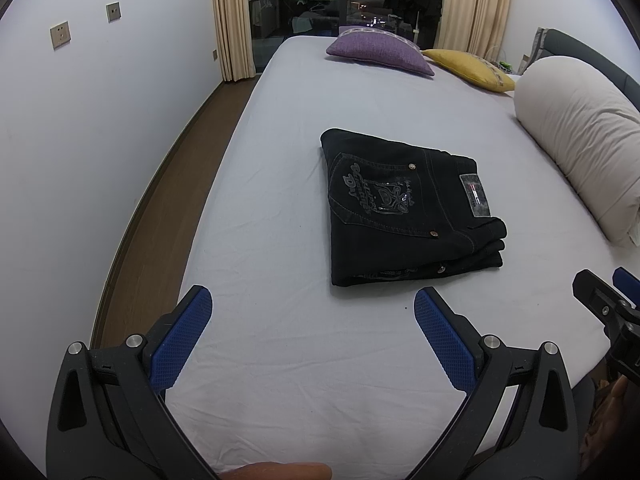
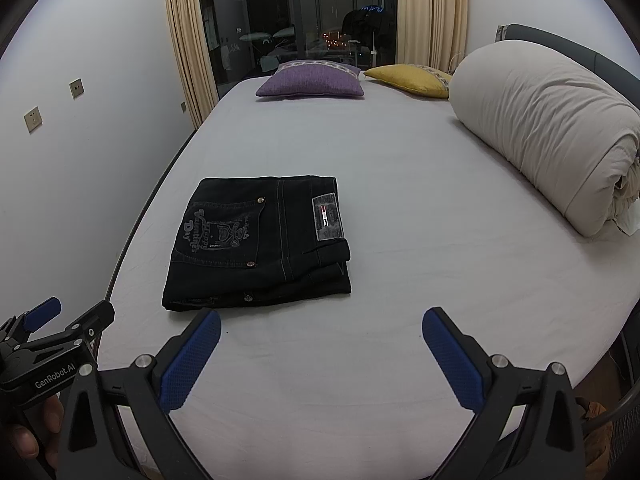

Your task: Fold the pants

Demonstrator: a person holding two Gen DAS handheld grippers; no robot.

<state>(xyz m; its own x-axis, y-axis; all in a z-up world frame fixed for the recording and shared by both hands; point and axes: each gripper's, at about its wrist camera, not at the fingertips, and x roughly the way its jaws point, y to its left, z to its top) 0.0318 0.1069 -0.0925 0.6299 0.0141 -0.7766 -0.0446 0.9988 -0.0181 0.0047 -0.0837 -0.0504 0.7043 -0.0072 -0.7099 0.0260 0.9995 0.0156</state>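
Blue pads (image 1: 444, 344) on left gripper (image 1: 312, 312) spread wide, hold nothing, touch nothing. Right gripper (image 2: 322, 330) likewise wide, empty. Pants (image 2: 260, 244) just ahead, folded square on bed (image 2: 400, 184). Denim judged heavy, stiffish, non-slip; grip thick folded edge. Fold appears complete.

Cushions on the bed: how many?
2. The purple cushion lies at the far end of the bed; the yellow cushion lies just right of it, beside the rolled duvet. The duvet may hide more.
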